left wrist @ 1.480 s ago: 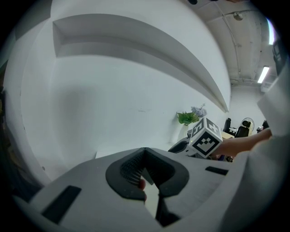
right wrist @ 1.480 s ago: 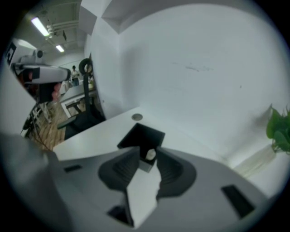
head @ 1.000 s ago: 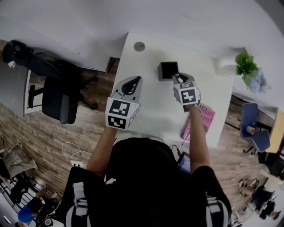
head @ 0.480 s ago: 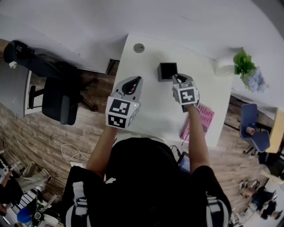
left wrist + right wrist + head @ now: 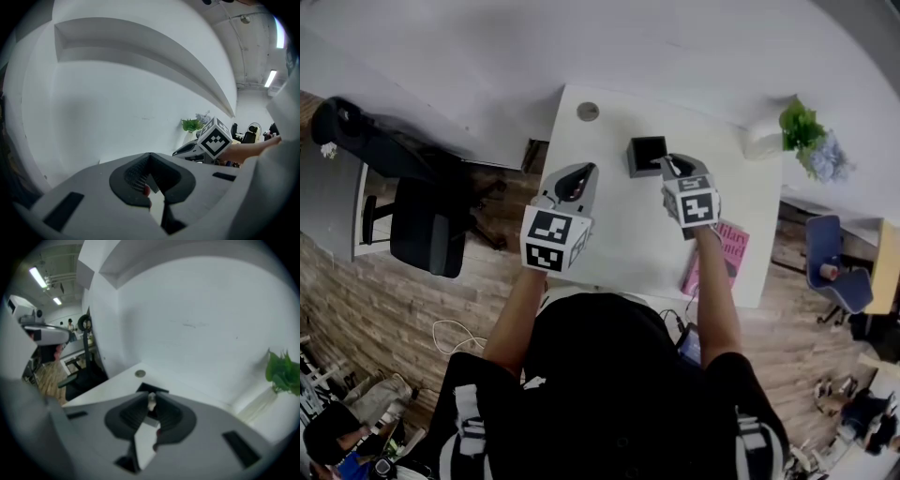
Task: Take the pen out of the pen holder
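Desk (image 5: 619, 234): head view; white top at mid-frame, set against a pale wall (image 5: 675, 47), with wood floor (image 5: 403, 300) to the left and below.
Pen holder (image 5: 648, 155): black square box at the desk's upper middle, well in from every edge.
Right gripper (image 5: 673, 166): tips at the holder's right rim.
Left gripper (image 5: 584, 172): over the desk's left side, apart from the holder.
Edges: pink book (image 5: 722, 255) by the lower right edge; round grommet (image 5: 588, 111) at the upper left; plant (image 5: 806, 131) at the upper right corner; office chair (image 5: 417, 211) off the left edge.
Open room: white top between the two grippers and down to the near edge.
Left gripper view: jaws closed together with nothing between them; blank wall ahead.
Right gripper view: jaws pinched narrow on the pen (image 5: 151, 401), its white tip between them; the holder's black mouth is just behind.
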The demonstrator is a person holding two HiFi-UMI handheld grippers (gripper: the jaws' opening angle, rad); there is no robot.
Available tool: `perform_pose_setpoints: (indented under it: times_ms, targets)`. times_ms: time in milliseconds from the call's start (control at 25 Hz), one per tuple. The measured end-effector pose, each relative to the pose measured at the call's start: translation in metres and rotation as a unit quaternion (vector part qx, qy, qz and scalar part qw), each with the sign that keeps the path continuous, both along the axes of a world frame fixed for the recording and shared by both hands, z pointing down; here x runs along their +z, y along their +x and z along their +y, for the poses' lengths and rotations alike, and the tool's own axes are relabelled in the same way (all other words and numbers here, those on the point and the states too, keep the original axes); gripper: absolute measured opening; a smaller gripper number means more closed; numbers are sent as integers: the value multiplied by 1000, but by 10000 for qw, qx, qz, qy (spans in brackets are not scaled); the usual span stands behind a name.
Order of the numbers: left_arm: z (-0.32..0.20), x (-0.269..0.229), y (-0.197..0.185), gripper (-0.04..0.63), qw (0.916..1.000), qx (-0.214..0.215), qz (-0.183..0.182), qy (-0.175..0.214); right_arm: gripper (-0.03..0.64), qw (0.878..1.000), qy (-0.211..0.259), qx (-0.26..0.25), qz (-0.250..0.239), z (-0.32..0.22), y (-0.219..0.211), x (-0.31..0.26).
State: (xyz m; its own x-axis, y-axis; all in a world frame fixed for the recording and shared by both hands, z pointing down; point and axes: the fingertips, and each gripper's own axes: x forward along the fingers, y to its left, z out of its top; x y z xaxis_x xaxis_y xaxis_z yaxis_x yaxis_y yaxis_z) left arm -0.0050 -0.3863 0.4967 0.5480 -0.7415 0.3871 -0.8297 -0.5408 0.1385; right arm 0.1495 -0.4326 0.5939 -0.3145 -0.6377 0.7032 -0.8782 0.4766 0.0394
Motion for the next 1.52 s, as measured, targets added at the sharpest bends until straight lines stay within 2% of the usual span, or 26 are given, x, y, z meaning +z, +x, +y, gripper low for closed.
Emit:
perform_pose_setpoints:
  times_ms: [680, 1200, 1520]
  targets:
    - [6, -50, 7, 20, 9978, 309, 60, 577, 74, 9934, 1059, 312, -325, 28, -2, -103]
    - [10, -99, 7, 20, 9922, 404, 93, 1178, 74, 9719, 2251, 482, -495, 51, -3, -202]
    - [13, -133, 12, 20, 9865, 436, 130, 1575, 74, 9576, 2763, 563, -588, 64, 4, -244]
